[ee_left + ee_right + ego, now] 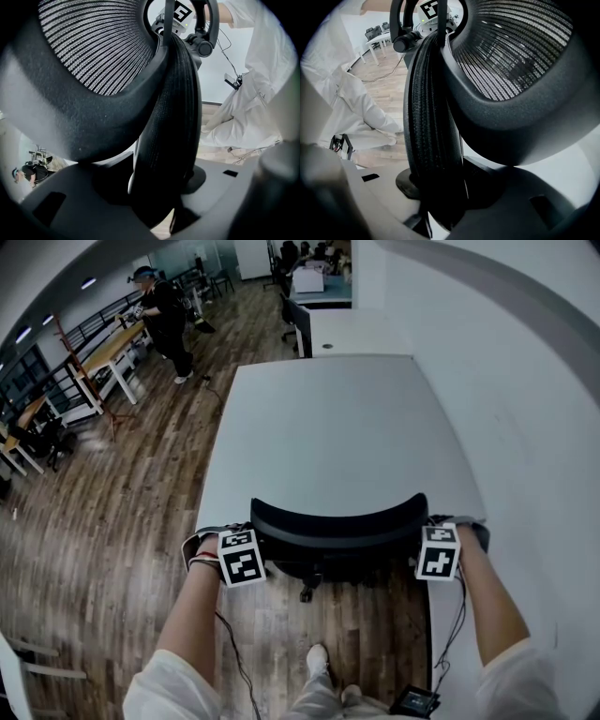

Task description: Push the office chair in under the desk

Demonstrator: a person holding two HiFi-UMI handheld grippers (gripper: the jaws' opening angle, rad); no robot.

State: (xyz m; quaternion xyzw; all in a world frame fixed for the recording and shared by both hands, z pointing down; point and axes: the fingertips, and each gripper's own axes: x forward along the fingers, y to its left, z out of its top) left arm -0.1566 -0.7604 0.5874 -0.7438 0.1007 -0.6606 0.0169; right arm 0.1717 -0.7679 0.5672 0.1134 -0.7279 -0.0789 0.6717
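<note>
Step in hand, as we judge it: the final push of the office chair point(337, 526) in under the white desk point(347, 418).

How to do it well:
- Left gripper point(247, 536): hold the clamp firm on the backrest's rim so the mesh cannot slip out.
- Between the 2 grippers: push level and straight toward the desk, not downward, or the backrest may only flex.
- Right gripper point(439, 538): match the left's pressure. Uneven force would likely swing the chair on its casters.
- Ease off as the backrest nears the desk edge.

Where things lie:
- Left gripper view: the fingers point(70, 197) are about half closed, clamped on the backrest point(168, 122). Its padded rim fills the gap between them and the mesh curves away at upper left.
- Head view: the backrest's top spans from 1 gripper to the other, just at the desk's near edge. The seat is hidden beneath and part of the base shows below.
- Right gripper view: the fingers point(543, 201) are set likewise, half closed on the opposite end of the rim, which stands upright between them.
</note>
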